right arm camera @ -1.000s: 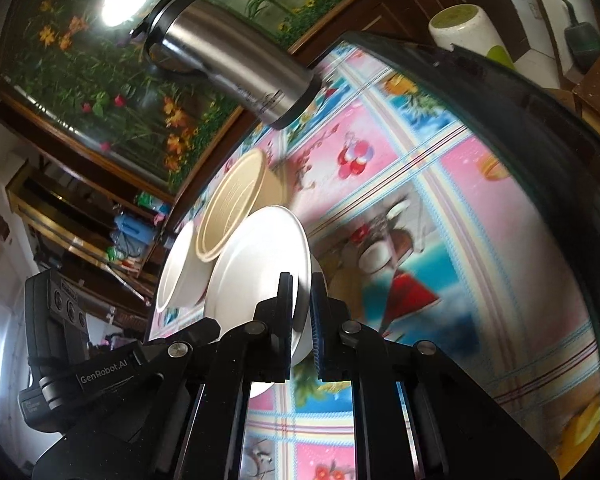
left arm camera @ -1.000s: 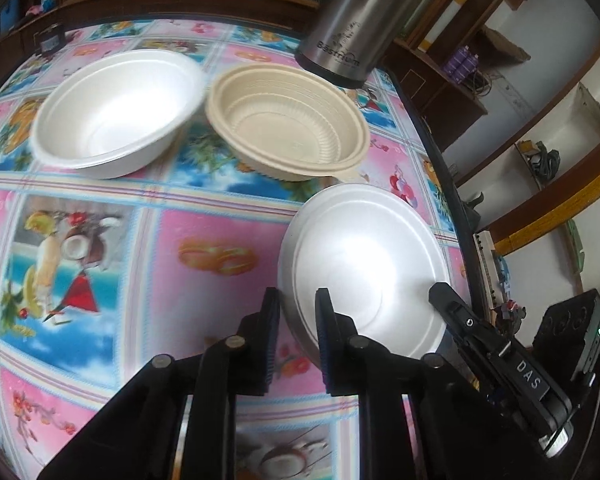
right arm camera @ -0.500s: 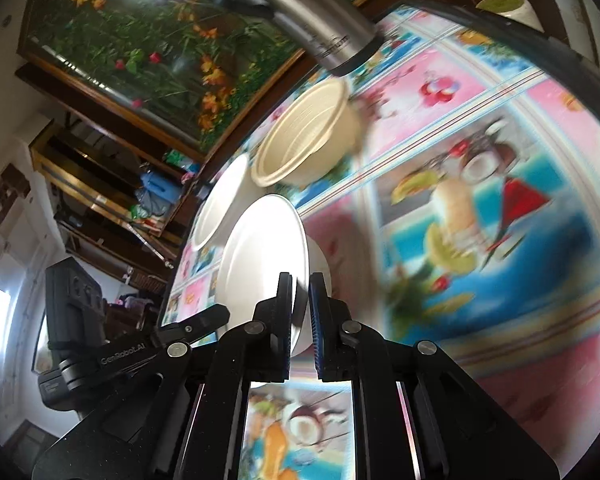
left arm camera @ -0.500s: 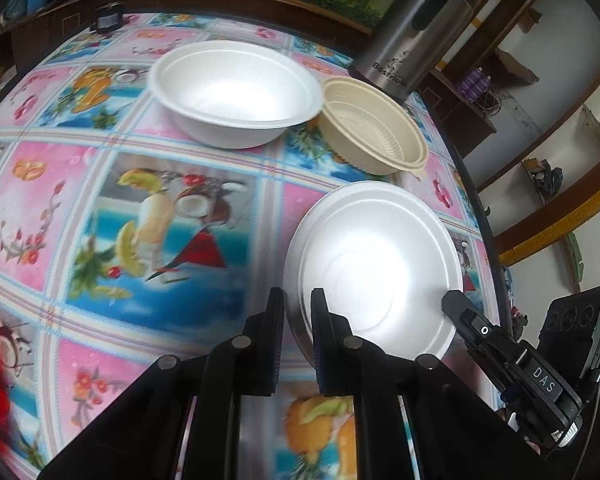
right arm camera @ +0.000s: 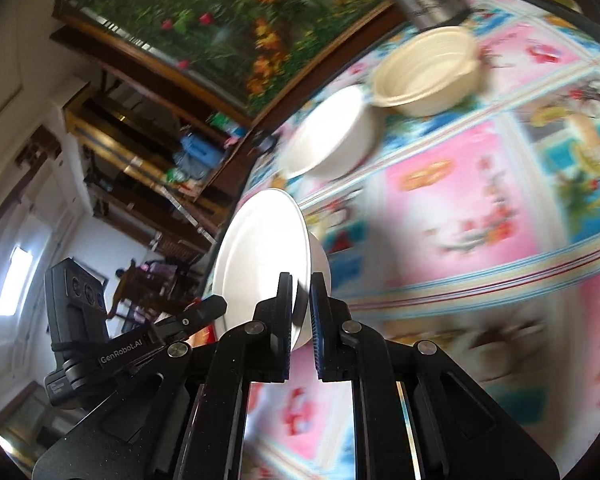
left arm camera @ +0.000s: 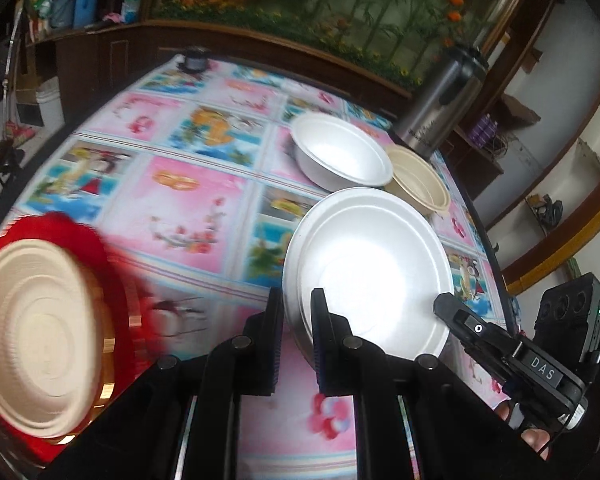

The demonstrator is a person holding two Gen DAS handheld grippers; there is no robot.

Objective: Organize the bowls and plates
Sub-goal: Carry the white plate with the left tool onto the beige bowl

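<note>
Toward the upper right of the left wrist view, a steel flask [left arm camera: 440,108] is standing at the far edge of the bench [left arm camera: 188,200], with a beige bowl [left arm camera: 420,186] and a white bowl [left arm camera: 340,152] sitting side by side just below it, both showing nothing inside. At the lower left of that view a beige plate [left arm camera: 40,332] is lying on a red plate [left arm camera: 116,264] (both blurred), and no other dish is lying between them and the held one. The white foam bowl [left arm camera: 368,268] is sitting mid-frame, lifted off the patterned cloth and holding nothing. The left gripper [left arm camera: 296,312] is pinching its near rim with fingers almost fully closed, while the right gripper [right arm camera: 300,300] is clamping the opposite rim [right arm camera: 260,256] just as narrowly, the bowl appearing edge-on in the right wrist view.
</note>
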